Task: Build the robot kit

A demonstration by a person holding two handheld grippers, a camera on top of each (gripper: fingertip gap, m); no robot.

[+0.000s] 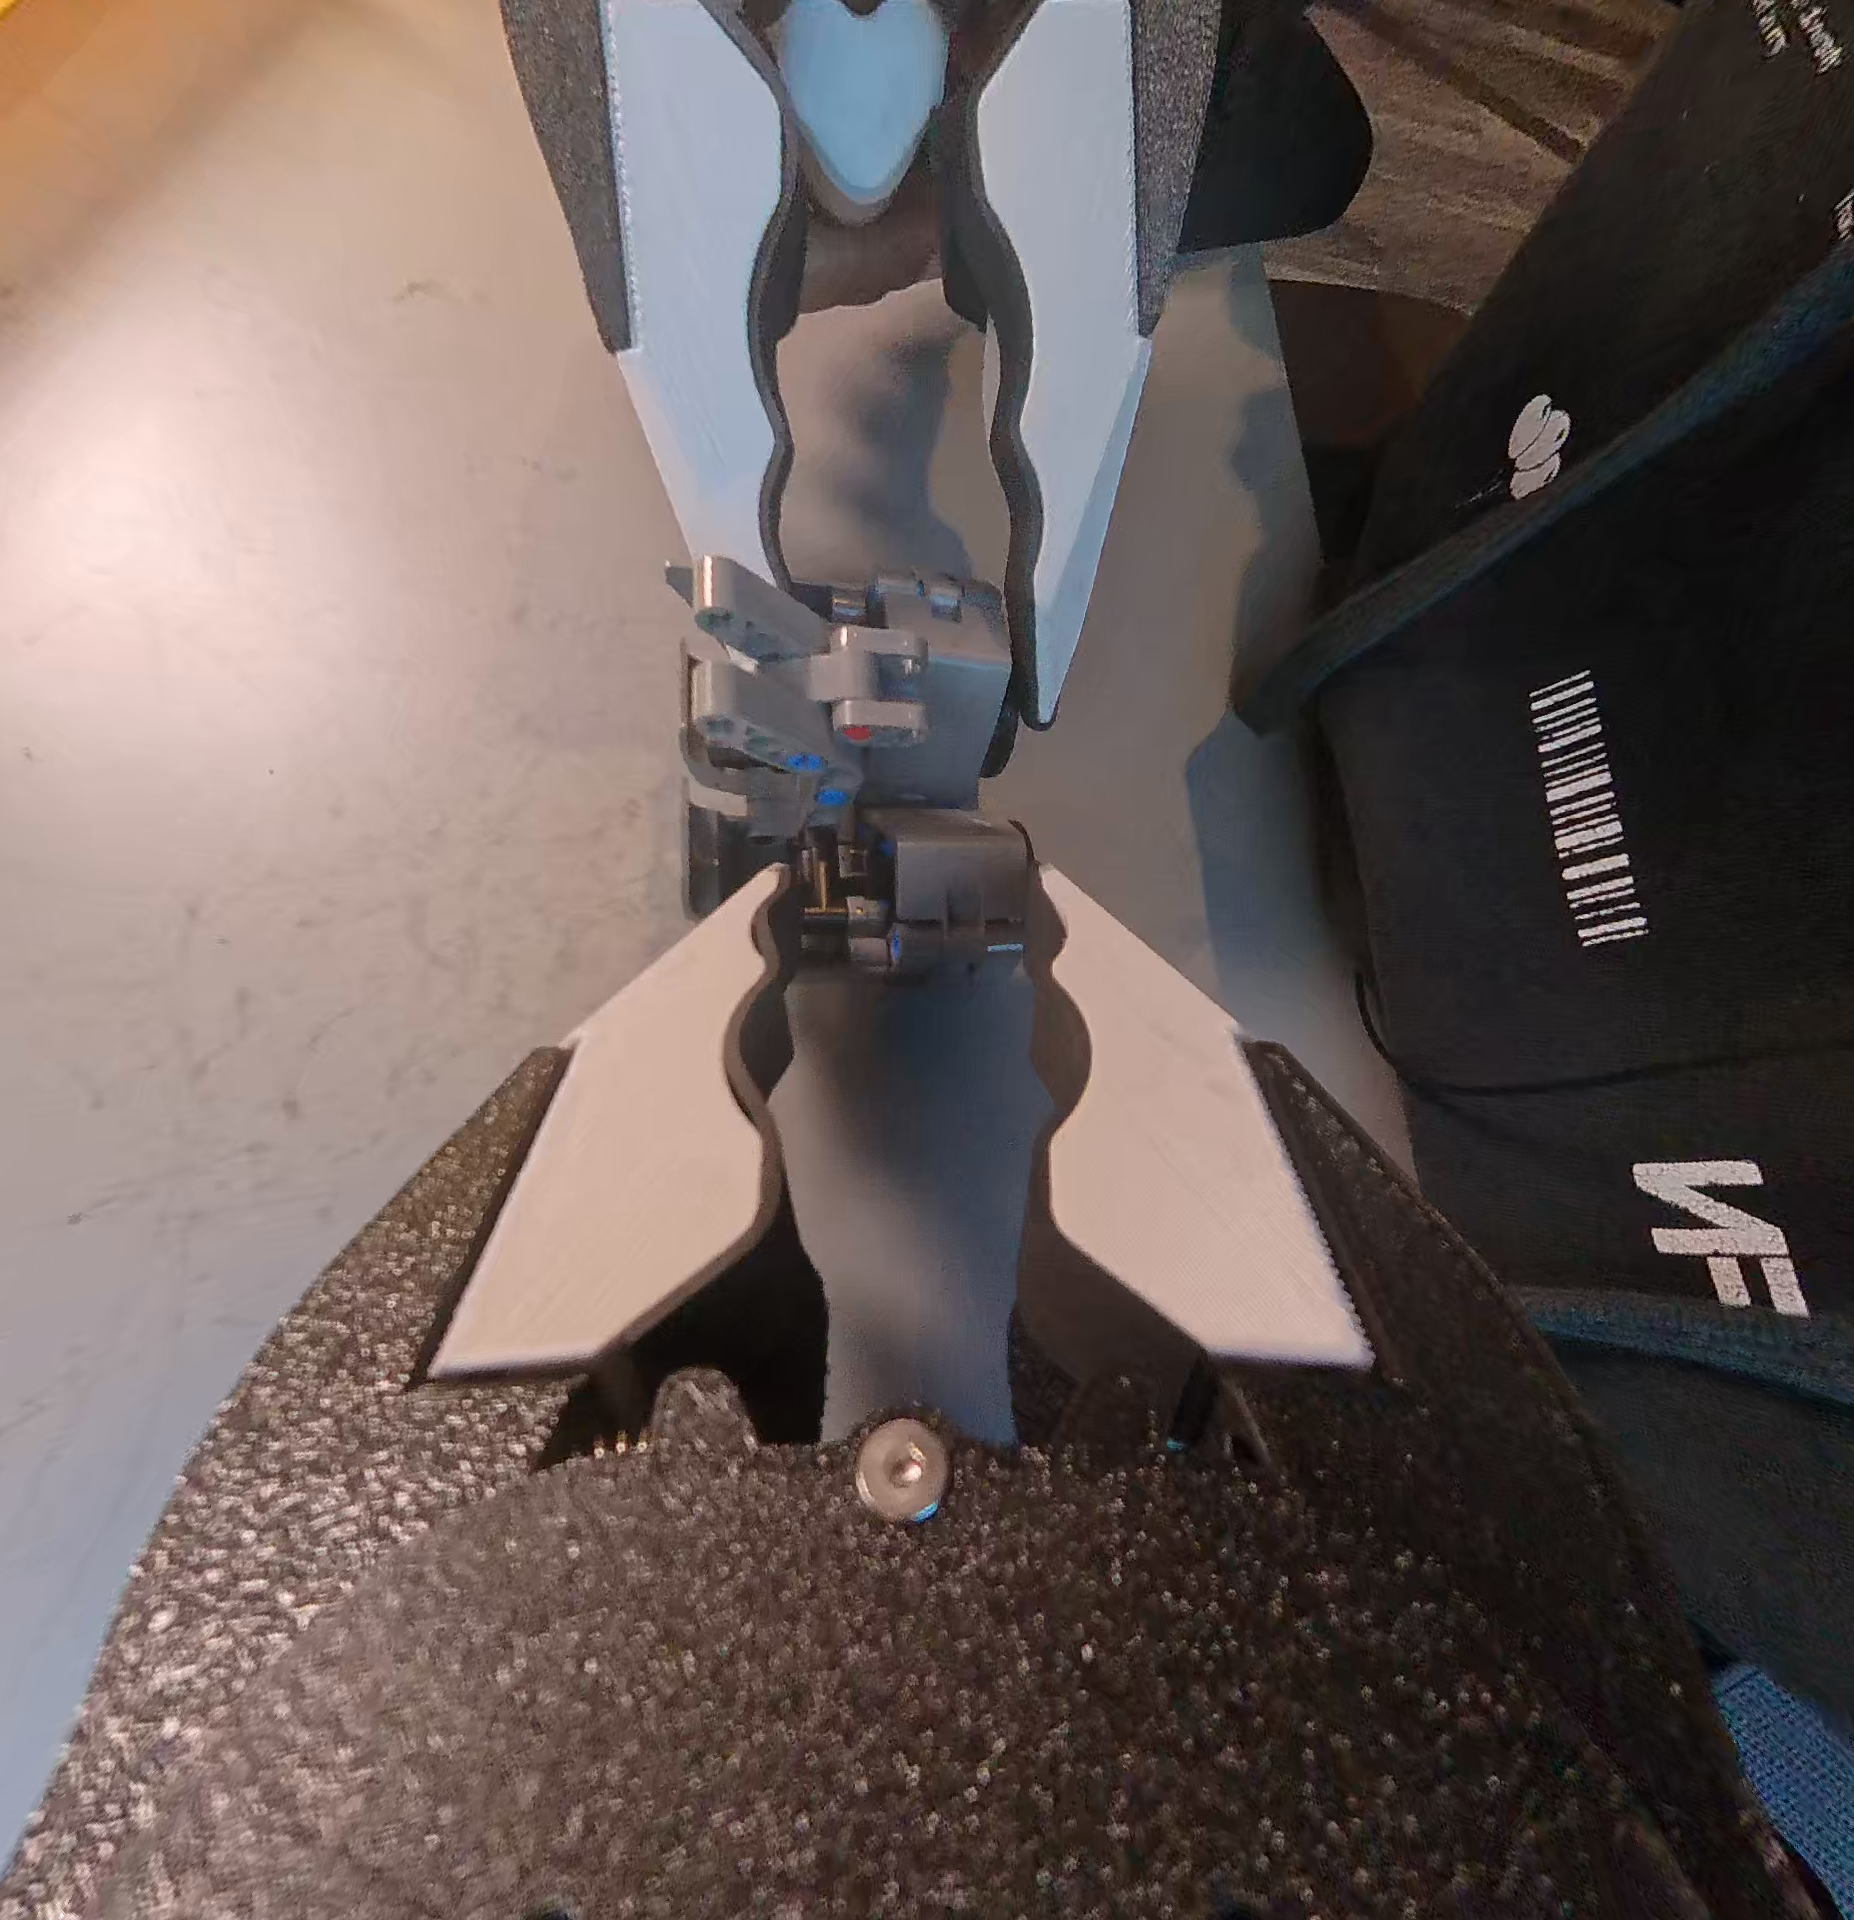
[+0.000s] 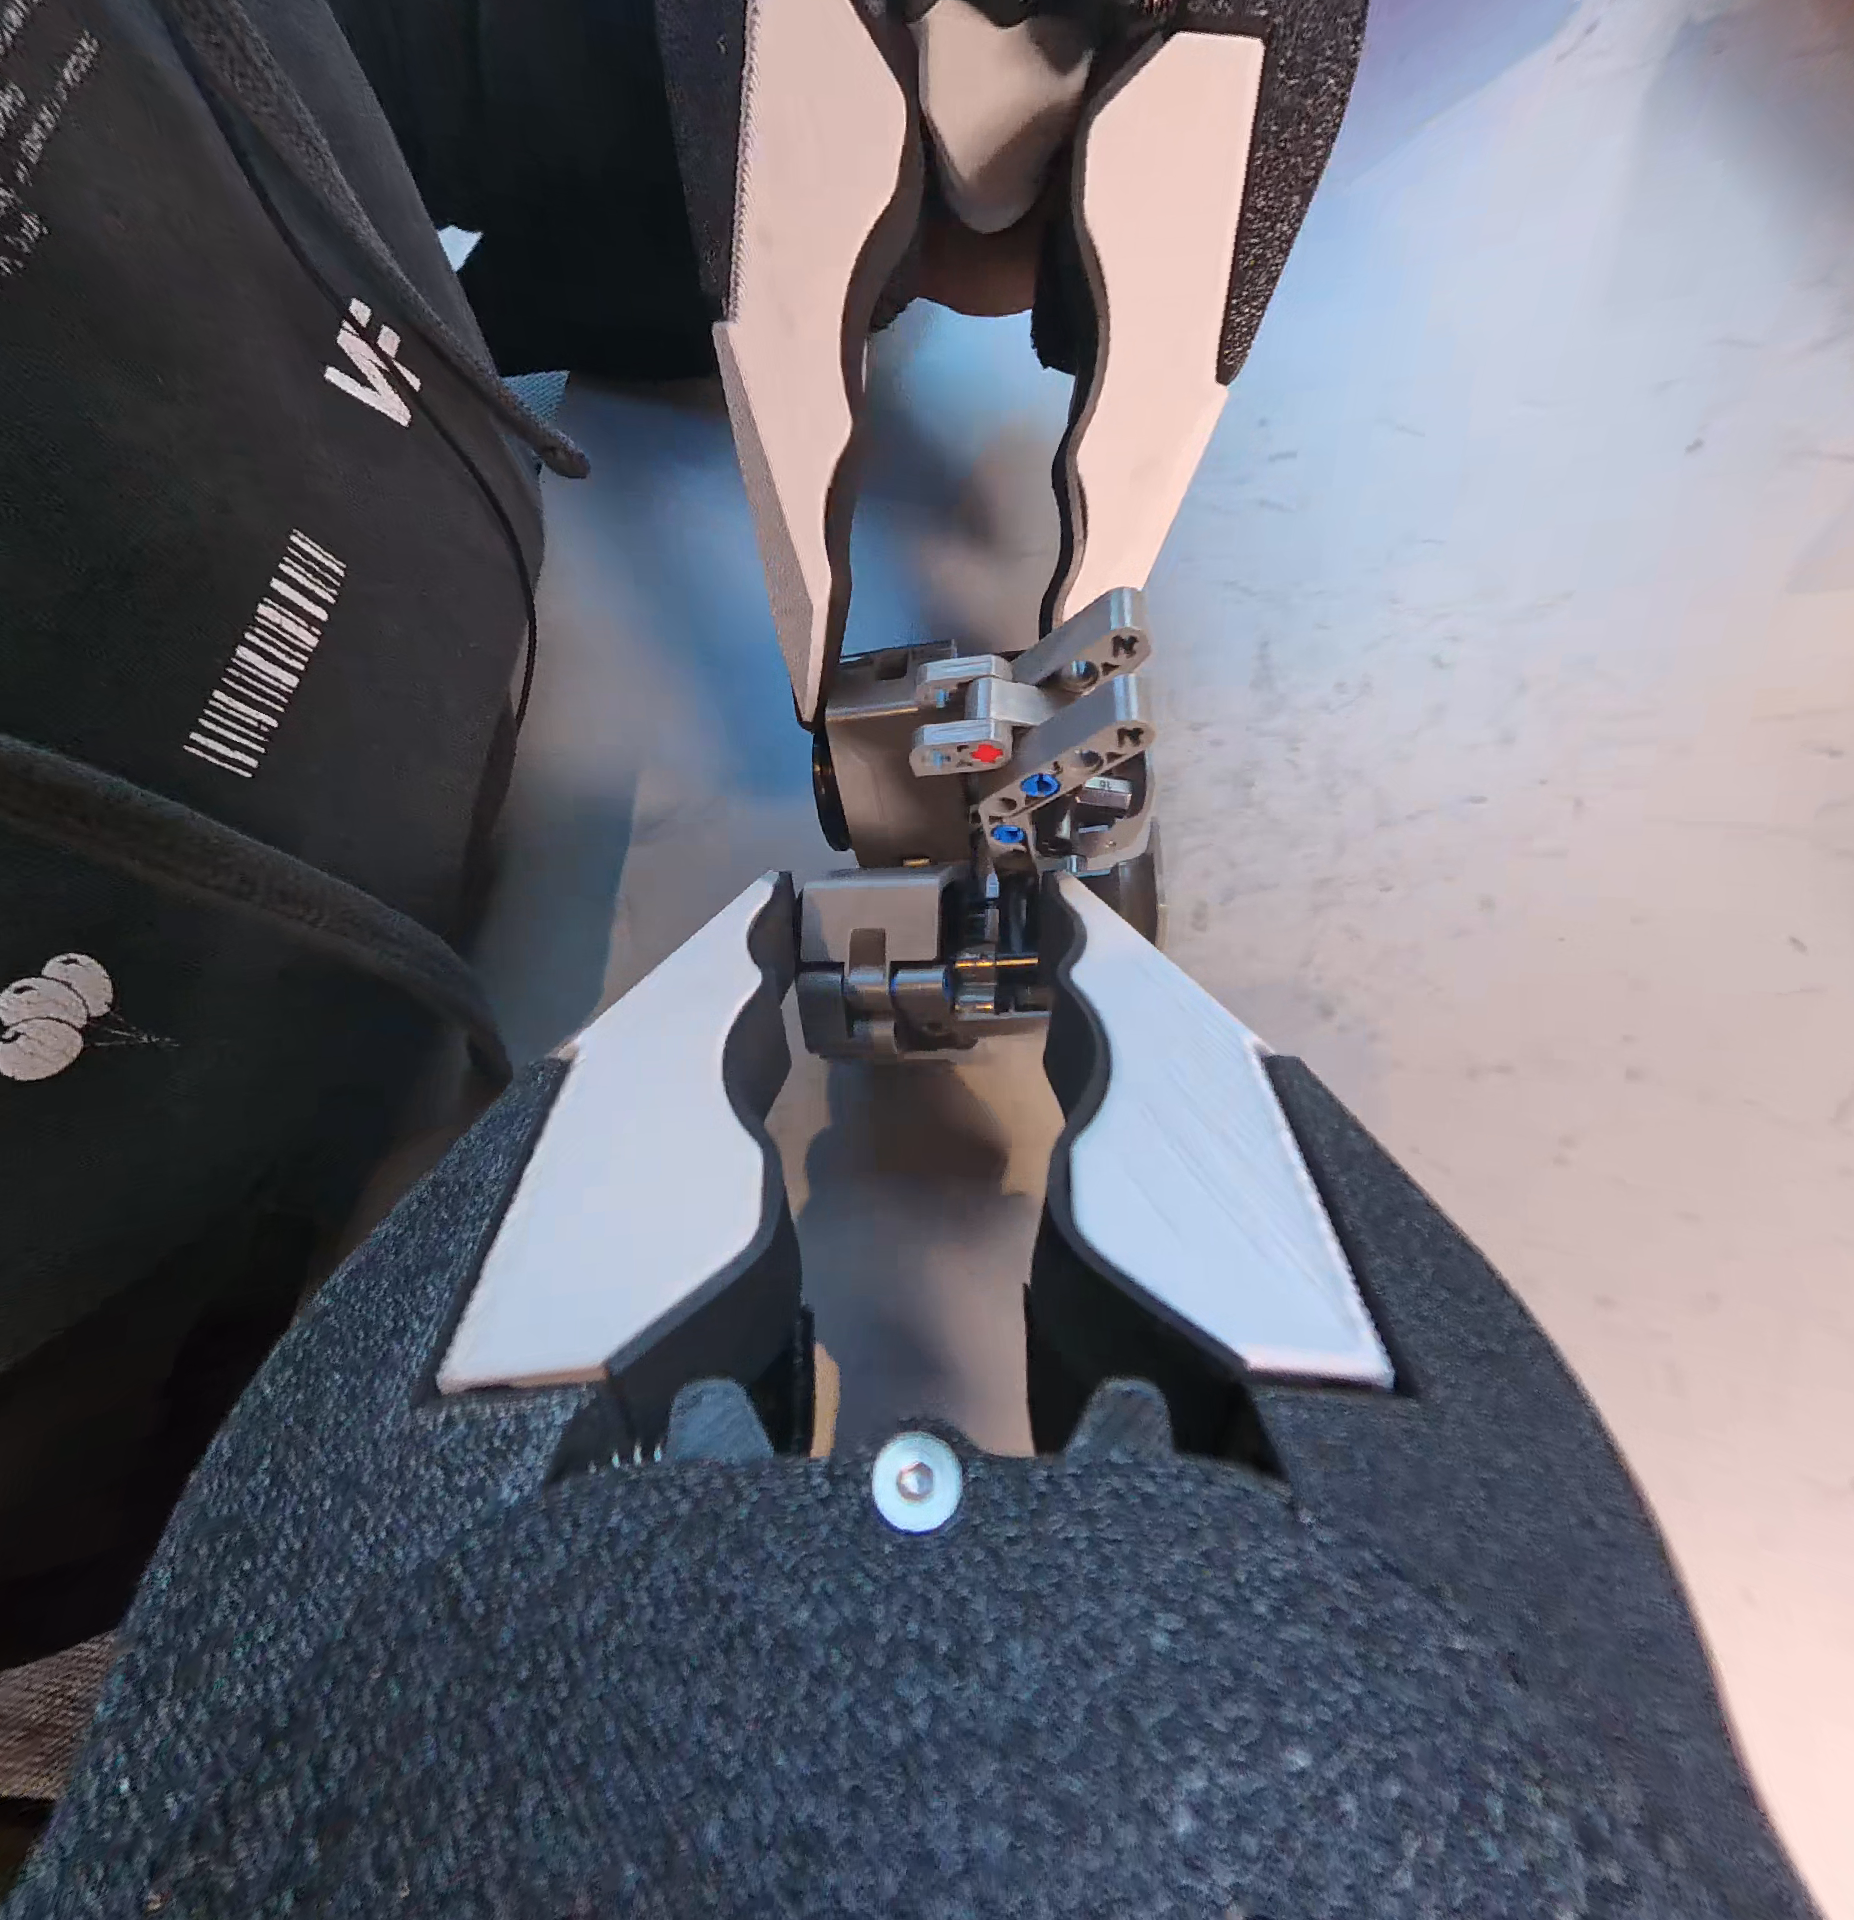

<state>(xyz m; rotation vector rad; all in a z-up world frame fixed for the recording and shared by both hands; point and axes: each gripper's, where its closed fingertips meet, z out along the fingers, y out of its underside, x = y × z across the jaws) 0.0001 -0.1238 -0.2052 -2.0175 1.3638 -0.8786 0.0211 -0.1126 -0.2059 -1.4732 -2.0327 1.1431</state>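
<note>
A small grey building-brick assembly [image 1: 902,727] with angled beams, blue pins and a red pin is held above the pale tabletop [image 1: 279,727]. My left gripper [image 1: 910,891] is shut on its near, darker end. My right gripper [image 1: 918,644] comes in from the top of the left wrist view and pinches the far end, tips facing mine. In the right wrist view, my right gripper [image 2: 918,891] is shut on the near dark grey block of the assembly [image 2: 902,966]. The left gripper [image 2: 933,665] grips the lighter part with the beams from above.
A black fabric bag [image 1: 1629,831] with white printed marks and a barcode lies close beside the grippers, on the right in the left wrist view and on the left in the right wrist view [image 2: 227,623]. The pale, lightly scuffed tabletop [image 2: 1525,727] extends on the other side.
</note>
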